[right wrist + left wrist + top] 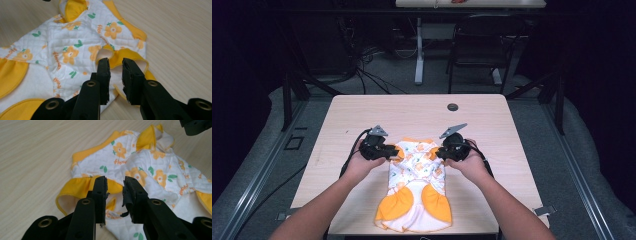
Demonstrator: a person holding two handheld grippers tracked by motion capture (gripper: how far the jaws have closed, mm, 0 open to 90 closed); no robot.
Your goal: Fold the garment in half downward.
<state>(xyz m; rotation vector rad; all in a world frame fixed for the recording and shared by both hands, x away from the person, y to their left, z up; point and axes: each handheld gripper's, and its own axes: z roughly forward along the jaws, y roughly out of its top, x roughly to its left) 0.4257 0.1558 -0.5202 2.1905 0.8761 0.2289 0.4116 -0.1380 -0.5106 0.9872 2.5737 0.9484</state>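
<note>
Two grippers flank a small quilted garment (416,186) on the wooden table (362,107), and you hold one in each hand: the left gripper (393,151) at the garment's left shoulder, the right gripper (438,152) at its right. The garment, white with orange flowers and yellow trim, lies flat near the table's front edge, its long axis running from you toward the far side, the neck end pointing away and the two yellow ruffled flaps (412,202) nearest you. In the left gripper view the jaws stand narrowly apart above the yellow frilled sleeve (75,188), with nothing pinched between them; the cloth lies just beyond and under the tips. In the right gripper view the jaws show the same narrow gap over the other yellow sleeve opening (127,56), again clear of the fabric. By the look of it, you are between grips in a folding or smoothing job: both sleeves sit partly tucked toward the chest and neither tool has hold of anything. The next move likely calls for lowering each pair of tips onto a sleeve edge, closing on one layer only, and keeping both hands level so the body does not skew on the table.
</note>
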